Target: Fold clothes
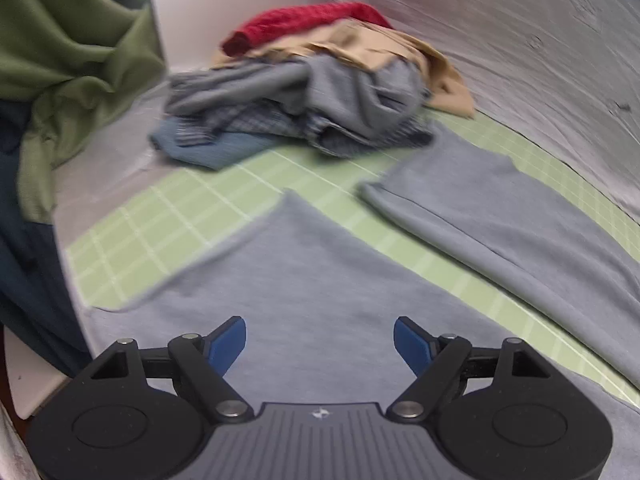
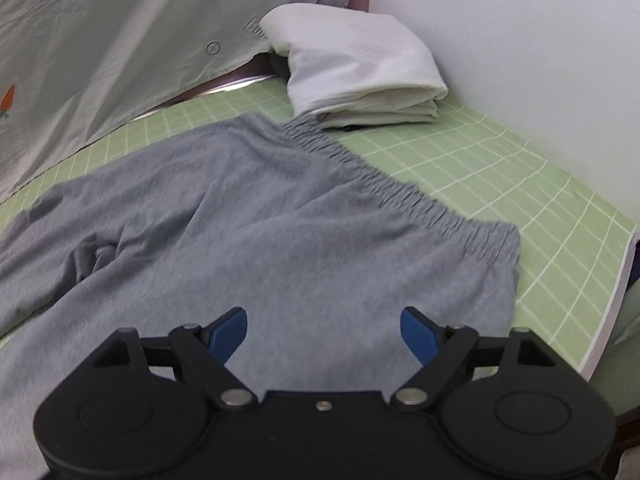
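Grey trousers [image 1: 304, 280] lie spread flat on a green checked sheet [image 1: 168, 216], their two legs pointing away in the left wrist view, the second leg [image 1: 500, 220] to the right. My left gripper [image 1: 320, 338] hovers open over the nearer leg, nothing between its blue fingertips [image 1: 228, 340]. In the right wrist view the same trousers [image 2: 280, 248] show their gathered elastic waistband [image 2: 384, 184]. My right gripper [image 2: 324, 330] hangs open above the seat of the trousers, holding nothing.
A heap of unfolded clothes [image 1: 304, 112], with a red [image 1: 304, 24] and a tan garment on top, lies beyond the trouser legs. Green fabric [image 1: 68, 60] hangs at left. Folded white cloth [image 2: 360, 68] sits by the wall. A pale sheet [image 2: 100, 60] rises behind.
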`<state>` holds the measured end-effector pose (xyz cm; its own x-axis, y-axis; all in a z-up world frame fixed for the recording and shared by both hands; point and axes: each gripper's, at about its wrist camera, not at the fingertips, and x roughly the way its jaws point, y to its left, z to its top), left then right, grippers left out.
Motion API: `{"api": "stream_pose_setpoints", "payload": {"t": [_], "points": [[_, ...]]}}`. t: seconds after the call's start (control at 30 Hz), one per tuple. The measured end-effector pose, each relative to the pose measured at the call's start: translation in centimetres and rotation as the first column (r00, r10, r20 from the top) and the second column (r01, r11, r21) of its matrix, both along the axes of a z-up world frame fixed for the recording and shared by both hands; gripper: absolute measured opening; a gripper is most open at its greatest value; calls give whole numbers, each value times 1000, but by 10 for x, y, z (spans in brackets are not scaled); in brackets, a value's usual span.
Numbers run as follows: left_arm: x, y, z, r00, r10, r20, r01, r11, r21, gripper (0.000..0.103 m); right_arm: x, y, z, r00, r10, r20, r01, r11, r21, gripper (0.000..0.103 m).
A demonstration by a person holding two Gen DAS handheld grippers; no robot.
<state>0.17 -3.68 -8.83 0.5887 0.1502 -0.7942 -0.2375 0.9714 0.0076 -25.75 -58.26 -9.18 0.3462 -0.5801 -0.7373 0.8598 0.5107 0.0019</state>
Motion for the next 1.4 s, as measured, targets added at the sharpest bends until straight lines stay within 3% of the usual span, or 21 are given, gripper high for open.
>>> {"api": "stream_pose_setpoints", "payload": {"t": [0.13,0.27,0.47,0.6,0.67,0.77,0.87,1.0,1.07,1.13,1.4], "points": [[21,-50,-9,998,-53,-22,53,999,-4,83,9,-55,6,999,-32,30,33,998,-48,70],[53,-97,-17,995,-95,-33,95,995,-6,83,41,-112,1,999,0,45,3,999,-49,56],[98,-156,-27,982,-184,-46,187,981,58,85,111,-163,-23,989,139,46,-139,990,5,56],[125,-176,-37,977,-198,-79,205,975,87,85,134,-164,-39,977,214,-18,-214,977,-17,55],[134,-179,-42,979,-181,-97,191,976,102,85,129,-169,-41,987,160,-11,-160,987,-27,50],[141,-171,-48,984,-146,-107,155,984,85,90,111,-182,-41,1000,-6,-15,6,999,-46,43],[144,-162,-51,984,-139,-109,145,988,54,93,96,-192,-41,997,-74,18,75,997,-12,45],[145,-158,-48,983,-151,-106,158,985,67,92,87,-183,-31,997,-71,2,71,997,-31,54],[138,-152,-42,984,-154,-88,159,986,54,92,70,-171,-26,996,-88,10,88,996,-31,78],[129,-144,-35,986,-155,-67,157,987,32,92,53,-158,-21,994,-105,17,105,994,-30,85],[56,-110,-14,982,-190,-19,189,982,-11,92,-17,-105,-8,984,-176,28,177,984,-8,93]]}}
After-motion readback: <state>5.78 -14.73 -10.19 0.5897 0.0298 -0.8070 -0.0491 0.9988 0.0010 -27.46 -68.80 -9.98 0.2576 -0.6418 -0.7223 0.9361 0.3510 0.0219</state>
